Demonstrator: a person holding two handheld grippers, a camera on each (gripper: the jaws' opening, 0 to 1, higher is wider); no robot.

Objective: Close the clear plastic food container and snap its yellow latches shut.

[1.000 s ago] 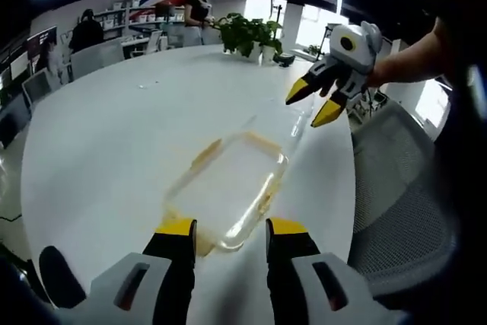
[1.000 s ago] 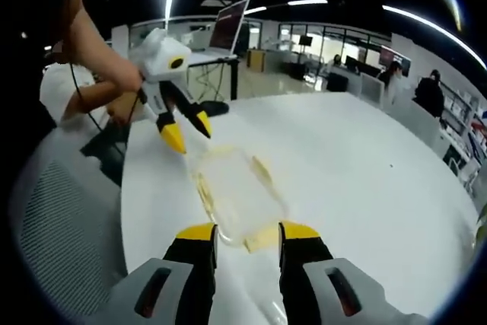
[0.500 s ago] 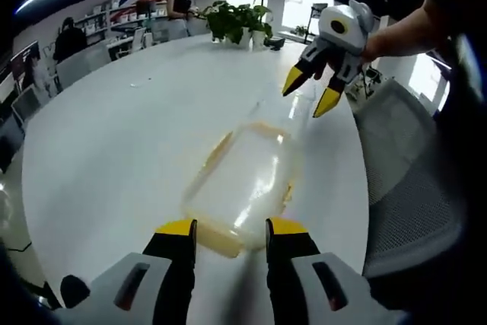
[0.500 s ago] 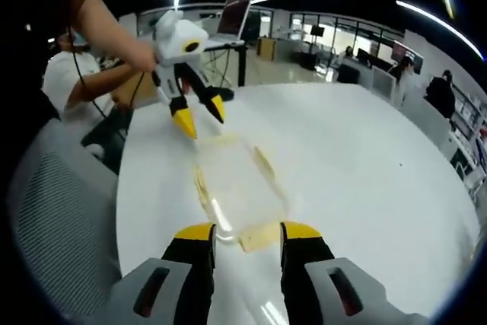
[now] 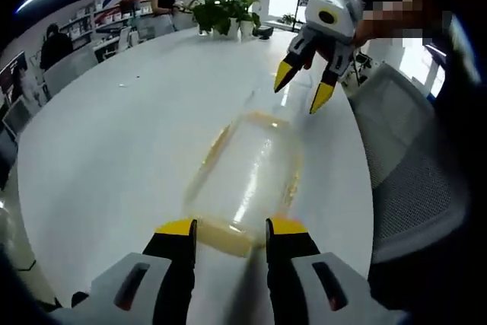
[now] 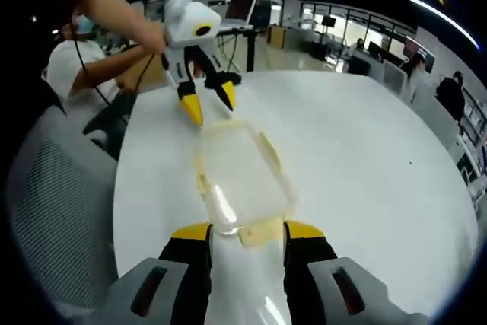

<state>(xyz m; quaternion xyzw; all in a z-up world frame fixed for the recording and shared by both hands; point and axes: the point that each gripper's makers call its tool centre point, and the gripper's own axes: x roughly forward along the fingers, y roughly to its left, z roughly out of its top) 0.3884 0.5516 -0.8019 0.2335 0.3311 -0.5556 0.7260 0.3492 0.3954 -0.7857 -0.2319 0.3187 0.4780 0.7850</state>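
Left tool (image 5: 228, 227): white housing, black jaws, yellow tips, slotted recesses. Right tool (image 6: 247, 231): identical white, black and yellow construction.

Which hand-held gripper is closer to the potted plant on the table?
The right hand-held gripper. It hovers at the container's far end, toward the potted plant. The left hand-held gripper sits at the container's near end, farther from the plant.

Both views are looking down along their own gripper from opposite ends of the container (image 5: 247, 180) (image 6: 240, 176), sharing it, the desk (image 5: 114, 150) (image 6: 365, 165), and facing each other.
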